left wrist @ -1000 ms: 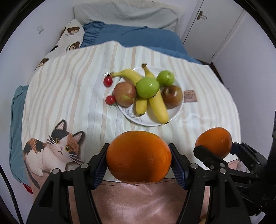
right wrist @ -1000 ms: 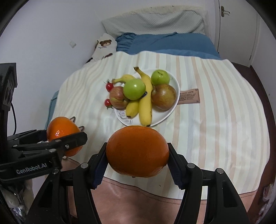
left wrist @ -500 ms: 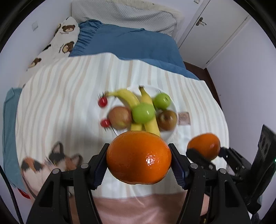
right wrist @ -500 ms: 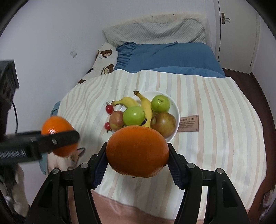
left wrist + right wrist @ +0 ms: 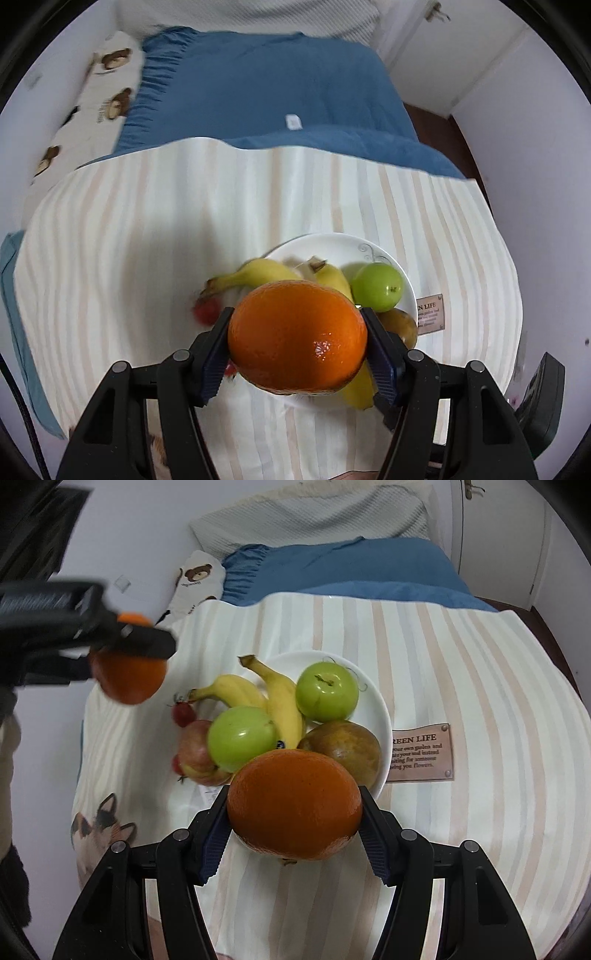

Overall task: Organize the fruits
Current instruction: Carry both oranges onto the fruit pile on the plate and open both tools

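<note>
Left wrist view: my left gripper (image 5: 297, 350) has its fingers clamped on an orange (image 5: 297, 334), carried above the near rim of the white plate (image 5: 332, 245), the bananas (image 5: 266, 275) lying just beyond it.

Right wrist view: my right gripper (image 5: 293, 819) grips a second orange (image 5: 293, 805) at the plate's (image 5: 376, 705) near edge, the nearer hand for setting down; the plate lies ahead, crowded.

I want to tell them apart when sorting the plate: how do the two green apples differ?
The far green apple lies at the plate's back rim, stem dimple up; the near green apple sits lower left, its stem unseen. The far one touches one banana; the near one rests against a reddish apple. Both are glossy, round, similar in size.
</note>
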`<state>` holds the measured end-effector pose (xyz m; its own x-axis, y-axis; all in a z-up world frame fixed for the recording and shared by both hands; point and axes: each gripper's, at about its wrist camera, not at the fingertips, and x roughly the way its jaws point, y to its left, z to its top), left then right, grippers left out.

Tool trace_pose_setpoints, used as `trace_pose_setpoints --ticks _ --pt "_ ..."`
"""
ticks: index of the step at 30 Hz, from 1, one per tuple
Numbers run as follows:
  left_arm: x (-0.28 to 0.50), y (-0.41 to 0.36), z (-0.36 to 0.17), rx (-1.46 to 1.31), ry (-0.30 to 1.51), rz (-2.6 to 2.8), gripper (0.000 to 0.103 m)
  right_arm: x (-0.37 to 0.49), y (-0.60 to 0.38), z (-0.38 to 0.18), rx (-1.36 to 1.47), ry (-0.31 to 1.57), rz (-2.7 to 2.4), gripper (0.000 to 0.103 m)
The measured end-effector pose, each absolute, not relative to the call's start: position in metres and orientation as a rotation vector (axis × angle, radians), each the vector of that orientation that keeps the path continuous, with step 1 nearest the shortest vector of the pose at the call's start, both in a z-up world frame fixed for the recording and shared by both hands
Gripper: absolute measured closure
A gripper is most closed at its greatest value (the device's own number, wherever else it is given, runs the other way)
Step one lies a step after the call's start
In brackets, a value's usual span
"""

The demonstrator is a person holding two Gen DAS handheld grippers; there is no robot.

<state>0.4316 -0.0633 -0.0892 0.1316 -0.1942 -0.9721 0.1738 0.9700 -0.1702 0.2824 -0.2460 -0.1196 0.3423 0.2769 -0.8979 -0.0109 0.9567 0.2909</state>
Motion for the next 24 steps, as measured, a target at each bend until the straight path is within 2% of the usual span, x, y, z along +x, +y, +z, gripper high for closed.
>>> trace_pose_setpoints --ticks 8,24 --pt "0.449 -0.101 -0.133 0.021 1.525 -0.352 0.04 0.291 -0.25 -0.123 0.268 1.205 0.178 0.037" --pt "0.466 -0.125 -0.147 0.172 1.528 -0.389 0.039 0.278 -0.243 -0.122 0.308 1.212 0.21 0.037"
